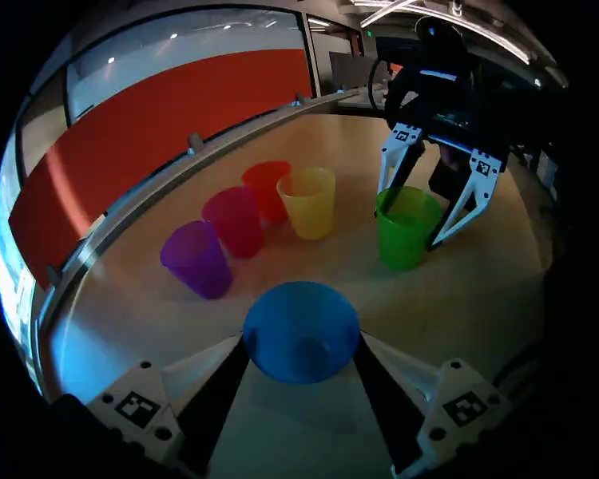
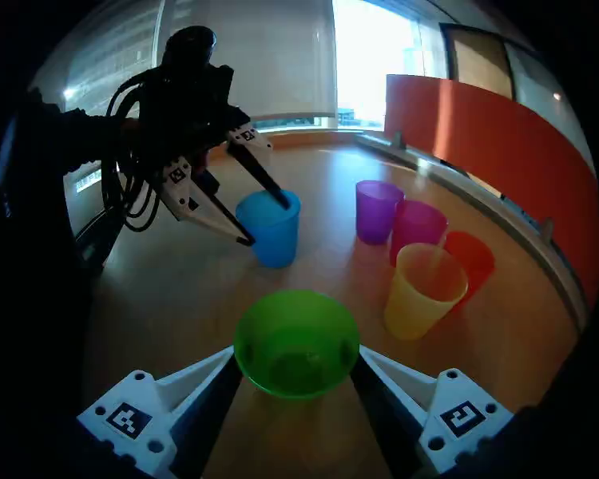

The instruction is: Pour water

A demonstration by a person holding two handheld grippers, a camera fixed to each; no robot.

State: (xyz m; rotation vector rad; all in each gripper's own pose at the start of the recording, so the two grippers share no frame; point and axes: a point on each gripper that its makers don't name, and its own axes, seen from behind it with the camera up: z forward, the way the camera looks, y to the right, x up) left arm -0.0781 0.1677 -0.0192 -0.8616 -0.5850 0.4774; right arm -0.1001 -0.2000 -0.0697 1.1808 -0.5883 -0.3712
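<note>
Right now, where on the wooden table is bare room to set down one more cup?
Bare tabletop lies between the blue plastic cup and the green plastic cup. Crowded by the rail: purple cup, pink cup, red cup, yellow cup.

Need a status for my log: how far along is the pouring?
Done: the left claw looks closed on the blue cup, and the right claw on the green cup. In hand: both cups stand upright on the table, neither tilted. Left: lift one and pour into the other. I can't tell whether either holds water.
</note>
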